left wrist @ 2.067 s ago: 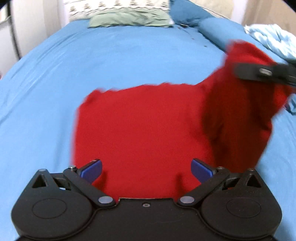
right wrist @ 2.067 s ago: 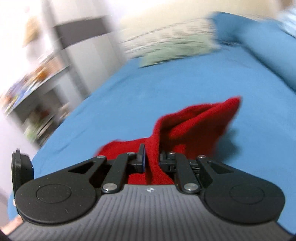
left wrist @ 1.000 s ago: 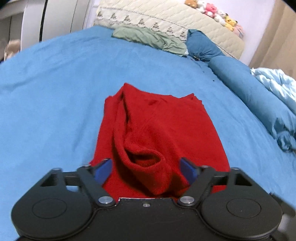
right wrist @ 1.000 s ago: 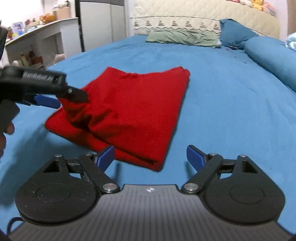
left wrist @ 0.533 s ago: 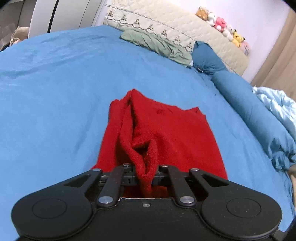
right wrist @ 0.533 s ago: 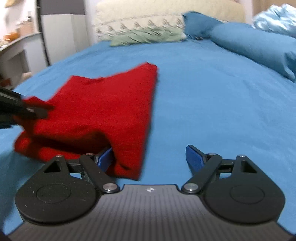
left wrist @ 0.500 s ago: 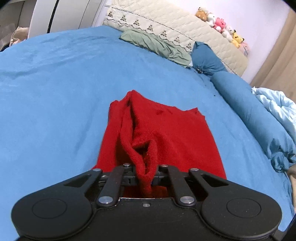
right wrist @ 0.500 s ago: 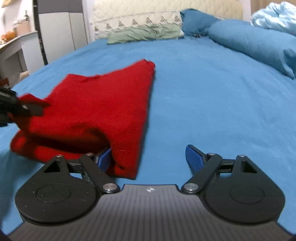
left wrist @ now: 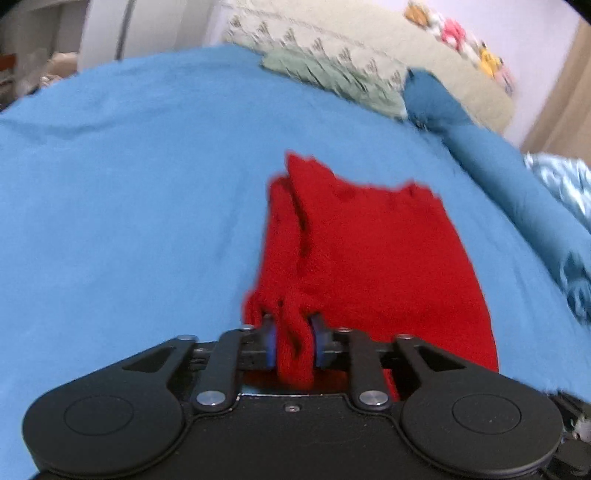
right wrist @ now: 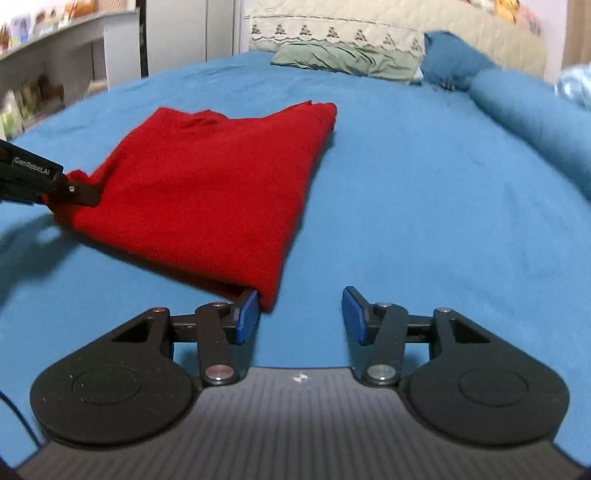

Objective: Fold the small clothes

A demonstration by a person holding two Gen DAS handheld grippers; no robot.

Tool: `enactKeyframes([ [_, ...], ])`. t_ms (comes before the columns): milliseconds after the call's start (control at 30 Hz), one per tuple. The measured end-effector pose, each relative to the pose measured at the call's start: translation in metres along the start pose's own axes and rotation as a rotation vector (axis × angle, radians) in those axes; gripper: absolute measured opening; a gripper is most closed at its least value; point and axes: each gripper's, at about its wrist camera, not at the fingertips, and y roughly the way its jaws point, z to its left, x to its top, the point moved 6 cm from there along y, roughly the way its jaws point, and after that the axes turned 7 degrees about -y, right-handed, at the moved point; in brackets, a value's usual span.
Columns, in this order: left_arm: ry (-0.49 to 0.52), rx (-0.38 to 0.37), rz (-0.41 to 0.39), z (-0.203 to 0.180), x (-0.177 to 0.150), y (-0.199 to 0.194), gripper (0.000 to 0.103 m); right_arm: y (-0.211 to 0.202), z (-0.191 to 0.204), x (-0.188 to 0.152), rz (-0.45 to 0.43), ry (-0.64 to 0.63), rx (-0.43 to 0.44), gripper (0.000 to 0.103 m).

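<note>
A red knit garment lies folded in half on the blue bedsheet. My left gripper is shut on a bunched fold at its near left corner, and this gripper shows in the right wrist view at the garment's left corner. In the right wrist view the garment lies flat, its near right corner touching my left blue pad. My right gripper is open and empty, just right of that corner above the sheet.
A green pillow and a patterned cream cushion lie at the bed's head. A blue bolster runs along the right side, with a light blue quilt beyond it. A desk and shelves stand at the left.
My left gripper keeps its hold on the bunched corner and has pulled it nearer and lower, flattening the garment. My right gripper stays open and has shifted right of the near corner.
</note>
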Motion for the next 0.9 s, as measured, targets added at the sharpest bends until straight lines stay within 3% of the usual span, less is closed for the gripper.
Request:
enactKeyframes([
  [67, 0.025, 0.100, -0.088, 0.009, 0.010, -0.015, 0.057, -0.007, -0.007, 0.000, 0.000, 0.008, 0.018, 0.069],
  [133, 0.047, 0.202, -0.130, 0.021, 0.017, -0.022, 0.058, -0.014, -0.008, 0.003, -0.022, 0.015, 0.052, 0.075],
  [167, 0.043, 0.218, -0.136, 0.025, 0.021, -0.024, 0.058, -0.017, -0.009, 0.007, -0.042, 0.027, 0.069, 0.079],
  [233, 0.025, 0.141, -0.143, 0.019, 0.026, -0.026, 0.060, -0.023, -0.008, 0.019, -0.088, 0.063, 0.097, 0.091],
  [333, 0.072, 0.046, -0.133, -0.003, 0.028, -0.021, 0.076, -0.013, -0.013, 0.044, -0.123, 0.156, 0.140, 0.093],
  [367, 0.104, 0.045, -0.118, -0.011, 0.025, -0.016, 0.082, -0.004, -0.013, 0.049, -0.110, 0.186, 0.147, 0.093],
  [500, 0.196, 0.081, -0.026, -0.023, 0.009, 0.018, 0.083, 0.031, -0.013, 0.044, 0.040, 0.185, 0.089, 0.093],
  [567, 0.173, 0.108, 0.007, -0.016, 0.003, 0.033, 0.085, 0.033, -0.013, 0.035, 0.039, 0.176, 0.094, 0.093],
  [667, 0.105, 0.074, 0.004, -0.005, 0.001, 0.035, 0.086, 0.028, -0.013, 0.033, 0.033, 0.140, 0.103, 0.093],
  [767, 0.116, 0.070, -0.008, -0.013, 0.014, 0.018, 0.086, 0.031, -0.015, 0.039, 0.072, 0.119, 0.144, 0.095],
  [867, 0.144, 0.015, -0.003, -0.022, 0.039, 0.004, 0.102, 0.025, -0.026, 0.055, 0.076, 0.155, 0.235, 0.095],
  [900, 0.156, 0.010, 0.020, -0.026, 0.050, 0.007, 0.102, 0.020, -0.033, 0.064, 0.058, 0.168, 0.265, 0.096],
])
